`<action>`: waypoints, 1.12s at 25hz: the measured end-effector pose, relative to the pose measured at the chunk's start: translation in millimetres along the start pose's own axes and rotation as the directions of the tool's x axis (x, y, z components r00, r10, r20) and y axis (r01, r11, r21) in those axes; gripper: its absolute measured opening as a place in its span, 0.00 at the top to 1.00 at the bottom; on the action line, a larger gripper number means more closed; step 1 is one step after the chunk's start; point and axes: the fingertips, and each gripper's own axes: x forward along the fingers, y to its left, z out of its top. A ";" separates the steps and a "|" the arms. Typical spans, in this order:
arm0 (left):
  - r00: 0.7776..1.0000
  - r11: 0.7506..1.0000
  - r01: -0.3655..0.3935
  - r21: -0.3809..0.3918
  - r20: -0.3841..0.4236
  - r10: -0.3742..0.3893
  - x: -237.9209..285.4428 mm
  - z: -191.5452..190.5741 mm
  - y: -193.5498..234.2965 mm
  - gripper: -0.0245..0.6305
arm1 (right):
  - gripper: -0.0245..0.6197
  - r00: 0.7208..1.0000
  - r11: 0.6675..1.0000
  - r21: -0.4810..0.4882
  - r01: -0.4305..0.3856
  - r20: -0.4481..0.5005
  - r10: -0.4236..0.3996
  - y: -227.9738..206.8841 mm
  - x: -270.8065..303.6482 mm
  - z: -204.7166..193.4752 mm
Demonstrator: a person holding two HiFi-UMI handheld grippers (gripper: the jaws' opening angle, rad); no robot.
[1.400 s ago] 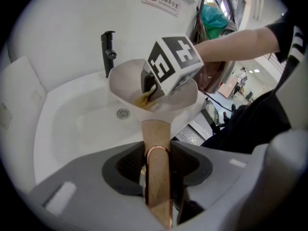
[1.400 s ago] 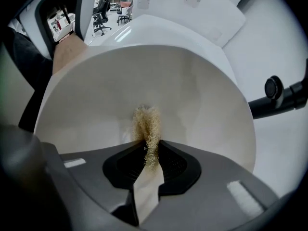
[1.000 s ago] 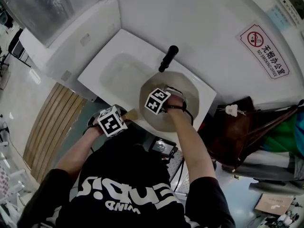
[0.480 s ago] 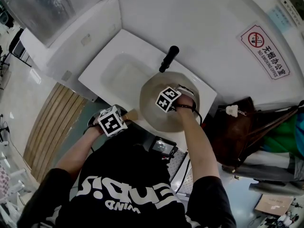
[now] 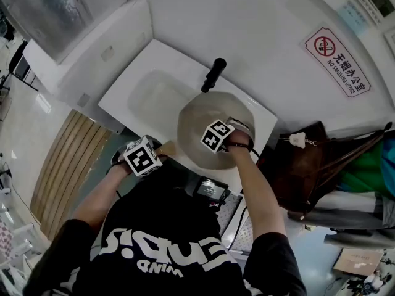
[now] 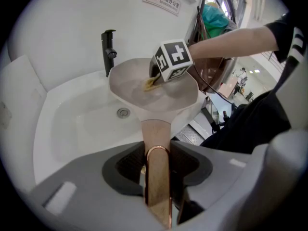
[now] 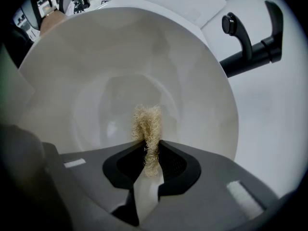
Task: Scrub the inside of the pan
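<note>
A pale beige pan [image 5: 199, 117] hangs over the right end of a white sink. My left gripper [image 6: 158, 166] is shut on the pan's copper-edged wooden handle [image 6: 157, 143], and its marker cube [image 5: 143, 157] shows at the sink's front edge. My right gripper [image 7: 150, 159] is shut on a tan fibrous scrubber [image 7: 147, 125], which it points down into the pan's inside [image 7: 120, 71]. In the head view the right gripper's cube [image 5: 217, 135] sits over the pan's near right part. The scrubber [image 6: 151, 83] shows under that cube, low in the pan; whether it touches the bottom I cannot tell.
A black faucet [image 5: 211, 76] stands just behind the pan's far rim. The sink basin [image 5: 148, 97] with its drain [image 6: 123, 112] lies to the pan's left. A brown bag [image 5: 302, 165] and a no-smoking sign [image 5: 336, 60] are at the right.
My right gripper with the scrubber has moved from the pan's left part to its near right part. The left gripper and the pan handle have kept still.
</note>
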 end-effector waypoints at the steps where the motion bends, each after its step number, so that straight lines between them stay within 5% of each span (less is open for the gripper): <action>1: 1.000 1.000 -0.001 -0.003 -0.002 0.001 -0.7 -0.2 -0.4 0.72 | 0.85 1.000 1.000 0.017 -0.020 0.010 0.019 5.1 -1.8 -0.1; 8: 1.000 1.000 -0.021 0.010 -0.011 0.021 2.7 -4.1 3.0 0.72 | 0.85 0.991 0.991 0.080 -0.108 0.082 0.101 33.5 -12.7 1.4; 13: 1.000 1.000 -0.023 0.008 -0.012 0.023 2.0 -1.6 0.1 0.72 | 0.85 0.966 0.959 0.227 -0.167 0.233 0.113 33.3 -38.5 8.9; 21: 1.000 1.000 -0.028 -0.007 -0.002 0.028 2.9 -3.0 0.2 0.72 | 0.85 0.884 0.930 0.342 -0.133 0.466 -0.045 6.8 -112.0 29.1; 28: 1.000 1.000 -0.019 -0.005 0.019 0.019 15.7 -12.5 2.6 0.72 | 0.85 0.814 0.862 0.479 -0.166 0.560 -0.154 5.8 -144.3 25.0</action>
